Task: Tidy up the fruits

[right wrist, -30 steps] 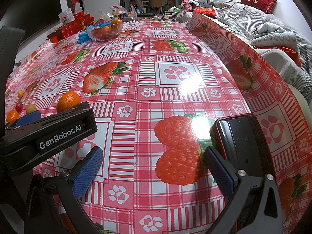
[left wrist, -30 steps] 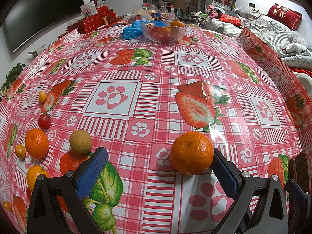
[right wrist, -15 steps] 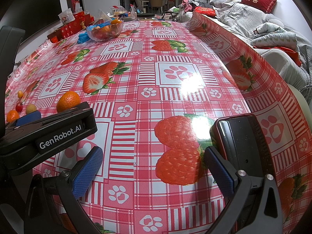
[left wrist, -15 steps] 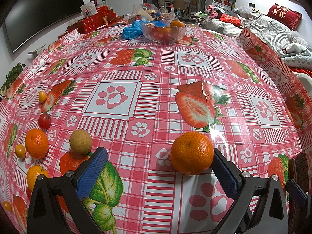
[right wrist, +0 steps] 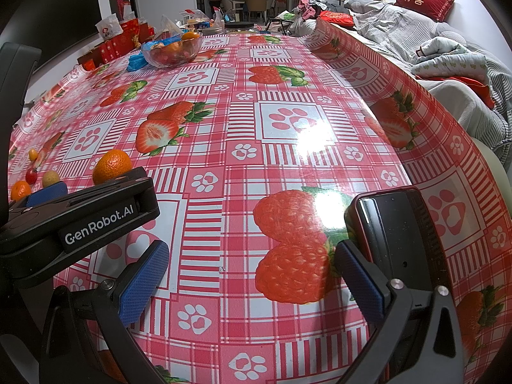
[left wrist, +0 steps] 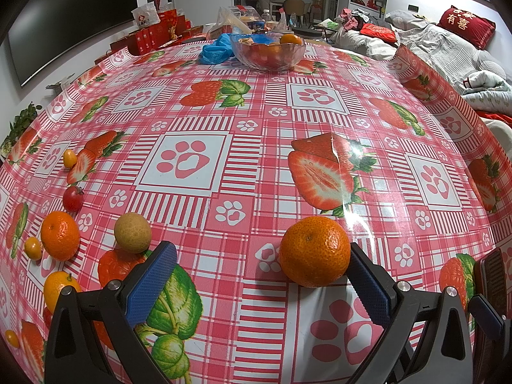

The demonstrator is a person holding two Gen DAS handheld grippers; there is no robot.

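Nothing has moved in the last second. Your left tool (left wrist: 262, 276) stays spread apart, the big orange (left wrist: 314, 251) touching its right pad, far from the glass bowl (left wrist: 267, 52). Your right tool (right wrist: 251, 273) waits spread apart too.

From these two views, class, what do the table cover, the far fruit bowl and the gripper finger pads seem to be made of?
Table cover: likely glossy vinyl; glare patches, stiff creases.
Fruit bowl: clear glass or plastic; the fruit shows through it.
Left gripper finger pads: probably blue rubber; matte, finely dimpled.
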